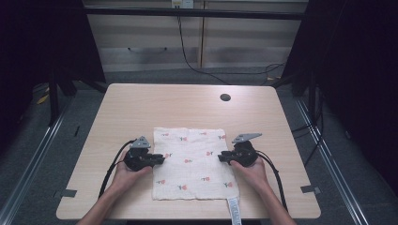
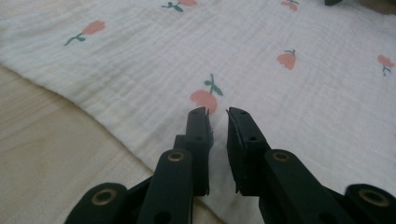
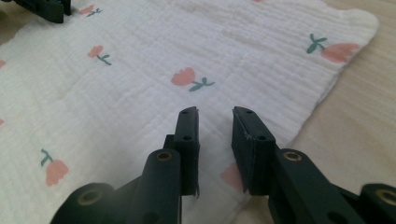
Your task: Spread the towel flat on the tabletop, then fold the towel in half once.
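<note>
A white muslin cloth point(image 1: 192, 161) printed with small red flowers lies flat on the wooden table point(image 1: 187, 105), near its front edge. My left gripper point(image 1: 162, 159) rests at the cloth's left edge, pointing inward. In the left gripper view its jaws point(image 2: 217, 112) stand a narrow gap apart just over the cloth point(image 2: 280, 102), with nothing between them. My right gripper point(image 1: 220, 157) sits at the cloth's right edge, facing the left one. In the right gripper view its jaws point(image 3: 215, 111) hover low over the cloth point(image 3: 140, 93), slightly parted and holding nothing.
A white tag point(image 1: 233, 208) hangs from the cloth's front right corner over the table edge. A dark round cable hole point(image 1: 225, 97) lies in the tabletop at the back. Bare wood surrounds the cloth on all sides.
</note>
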The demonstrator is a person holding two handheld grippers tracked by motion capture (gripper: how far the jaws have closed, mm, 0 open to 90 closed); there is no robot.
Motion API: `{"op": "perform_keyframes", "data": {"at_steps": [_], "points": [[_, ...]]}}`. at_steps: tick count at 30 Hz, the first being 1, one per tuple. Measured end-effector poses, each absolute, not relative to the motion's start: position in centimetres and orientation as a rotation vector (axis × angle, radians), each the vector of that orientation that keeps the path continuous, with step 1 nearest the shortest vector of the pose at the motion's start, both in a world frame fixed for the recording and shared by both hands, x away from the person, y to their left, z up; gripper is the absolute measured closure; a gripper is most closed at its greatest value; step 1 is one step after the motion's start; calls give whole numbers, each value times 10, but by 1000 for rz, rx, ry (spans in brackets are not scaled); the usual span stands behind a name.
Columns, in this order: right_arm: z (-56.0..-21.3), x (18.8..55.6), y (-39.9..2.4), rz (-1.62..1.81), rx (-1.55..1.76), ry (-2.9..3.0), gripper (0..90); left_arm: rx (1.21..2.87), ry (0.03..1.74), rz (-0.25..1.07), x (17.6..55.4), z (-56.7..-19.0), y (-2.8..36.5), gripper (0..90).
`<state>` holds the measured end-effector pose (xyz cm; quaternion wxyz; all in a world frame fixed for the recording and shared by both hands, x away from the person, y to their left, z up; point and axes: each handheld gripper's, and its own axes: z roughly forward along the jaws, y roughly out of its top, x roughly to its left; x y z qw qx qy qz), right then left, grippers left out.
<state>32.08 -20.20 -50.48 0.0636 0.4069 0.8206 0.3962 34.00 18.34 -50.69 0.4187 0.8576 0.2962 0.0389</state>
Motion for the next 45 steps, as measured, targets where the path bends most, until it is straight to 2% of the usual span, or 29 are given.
{"op": "perform_keyframes", "data": {"at_steps": [17,20,25,31,35,45], "points": [[-502,283,-207,1179,1203,2528,737,2165,728,69,318,-505,182,787],[-499,283,-207,1177,1207,2528,676,2160,708,43,316,-506,188,768],[-490,304,-216,1218,1246,2429,651,2152,703,17,322,-507,190,761],[-486,343,-224,1219,1280,2347,652,2176,670,39,320,-505,189,664],[-489,365,-224,1205,1293,2361,733,2176,661,36,320,-505,187,641],[-505,386,-219,1119,1329,2363,670,2164,691,32,320,-505,188,649]]}}
